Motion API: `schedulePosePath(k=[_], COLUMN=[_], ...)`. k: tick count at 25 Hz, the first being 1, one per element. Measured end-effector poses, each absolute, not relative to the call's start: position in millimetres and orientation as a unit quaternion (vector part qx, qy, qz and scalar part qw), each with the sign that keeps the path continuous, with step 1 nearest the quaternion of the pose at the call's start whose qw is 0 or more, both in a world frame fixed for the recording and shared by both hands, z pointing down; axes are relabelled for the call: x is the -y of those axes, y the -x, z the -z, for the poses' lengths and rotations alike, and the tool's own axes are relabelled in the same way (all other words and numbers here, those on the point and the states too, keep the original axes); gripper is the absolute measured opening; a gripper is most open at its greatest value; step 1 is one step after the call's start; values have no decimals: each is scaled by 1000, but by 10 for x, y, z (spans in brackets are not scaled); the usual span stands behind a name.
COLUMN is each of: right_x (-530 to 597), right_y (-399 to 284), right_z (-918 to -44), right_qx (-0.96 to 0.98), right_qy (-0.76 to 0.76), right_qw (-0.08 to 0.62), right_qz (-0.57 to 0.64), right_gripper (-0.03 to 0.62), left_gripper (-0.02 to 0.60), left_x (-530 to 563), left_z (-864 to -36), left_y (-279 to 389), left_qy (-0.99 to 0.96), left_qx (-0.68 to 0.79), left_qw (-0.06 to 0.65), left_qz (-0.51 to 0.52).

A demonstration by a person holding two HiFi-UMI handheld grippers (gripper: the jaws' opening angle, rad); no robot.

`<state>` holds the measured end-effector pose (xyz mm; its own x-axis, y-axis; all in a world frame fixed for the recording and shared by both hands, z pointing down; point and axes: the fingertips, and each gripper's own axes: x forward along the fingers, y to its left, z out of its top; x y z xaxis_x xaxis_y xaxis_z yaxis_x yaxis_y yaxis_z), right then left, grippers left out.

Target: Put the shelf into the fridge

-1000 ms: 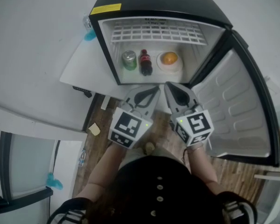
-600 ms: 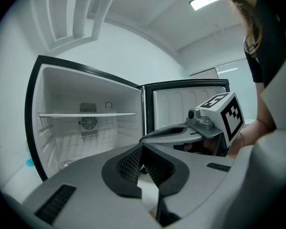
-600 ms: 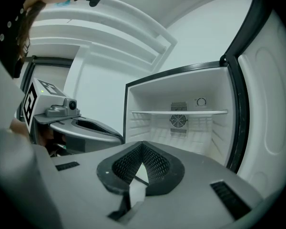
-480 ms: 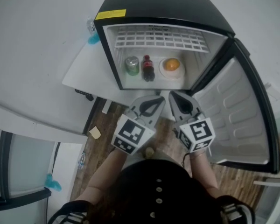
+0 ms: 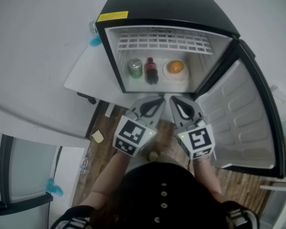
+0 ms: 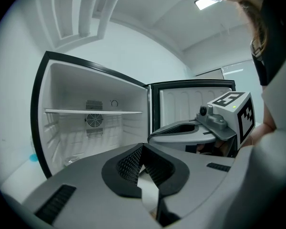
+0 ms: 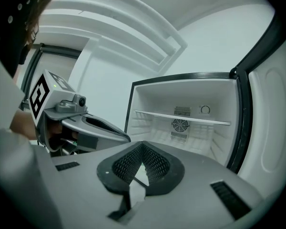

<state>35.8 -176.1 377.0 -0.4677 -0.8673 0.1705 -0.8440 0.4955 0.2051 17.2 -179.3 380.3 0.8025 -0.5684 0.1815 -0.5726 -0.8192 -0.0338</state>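
Observation:
The black mini fridge (image 5: 167,4) stands open. A white wire shelf (image 5: 164,39) lies across its upper part; it shows edge-on as a thin line in the left gripper view (image 6: 93,111) and the right gripper view (image 7: 181,117). Below the shelf stand a green can (image 5: 135,67), a cola bottle (image 5: 151,70) and an orange (image 5: 175,67) on a white dish. My left gripper (image 5: 158,100) and right gripper (image 5: 174,99) hang side by side just in front of the fridge's opening. Both are shut with nothing between their jaws.
The fridge door (image 5: 238,113) is swung wide open on the right, its inner racks bare. A white tabletop (image 5: 86,75) adjoins the fridge's left side. Wooden floor (image 5: 105,137) lies below the grippers. A small blue object (image 5: 93,38) sits by the fridge's top left corner.
The fridge sits a little lower in the head view than a second ago. Both grippers stay shut before the opening, and the right one has drawn slightly nearer the left.

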Motion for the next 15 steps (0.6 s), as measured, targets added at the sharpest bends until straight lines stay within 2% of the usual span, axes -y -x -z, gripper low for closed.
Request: schedulePosePath(k=[15], right_x=[1694], right_y=[-327], right_z=[-3814], right_qx=[856], right_qy=[-500], right_qw=[130], right_qz=[36], right_gripper=[9], left_gripper=[8], left_x=[1729], left_z=[-3998], left_y=[-174], left_qy=[-947], left_qx=[302], left_qw=[22], left_qz=[-110])
